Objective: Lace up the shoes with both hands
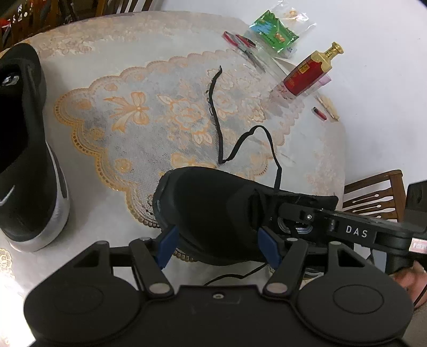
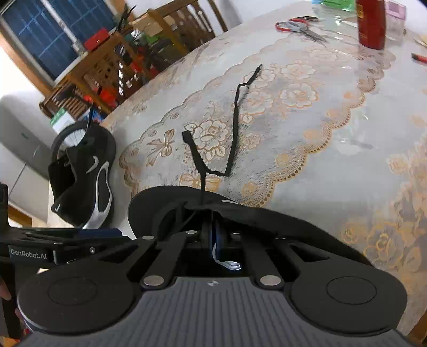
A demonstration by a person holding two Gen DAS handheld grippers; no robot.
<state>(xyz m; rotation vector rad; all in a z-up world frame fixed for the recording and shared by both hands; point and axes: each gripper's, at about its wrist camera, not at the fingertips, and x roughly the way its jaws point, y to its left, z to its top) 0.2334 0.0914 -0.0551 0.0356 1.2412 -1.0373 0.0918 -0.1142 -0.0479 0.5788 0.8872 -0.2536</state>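
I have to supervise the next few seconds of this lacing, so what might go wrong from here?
1. The left gripper clamps the black shoe only by its toe; a pull might twist it loose.
2. The right gripper is shut deep at the shoe's opening, where its grip cannot be seen; it may slip off.
3. The loose lace trails across the lace tablecloth, and its frayed end may snag.

Working at round table (image 1: 373, 112) under lace cloth with orange flower pattern (image 2: 307, 112). Seeing brown wooden chairs (image 2: 184, 24) standing behind, cluttered wooden shelf (image 2: 106, 69) leaning by blue-paned window (image 2: 40, 34), white wall (image 2: 10, 77) catching daylight beside me.
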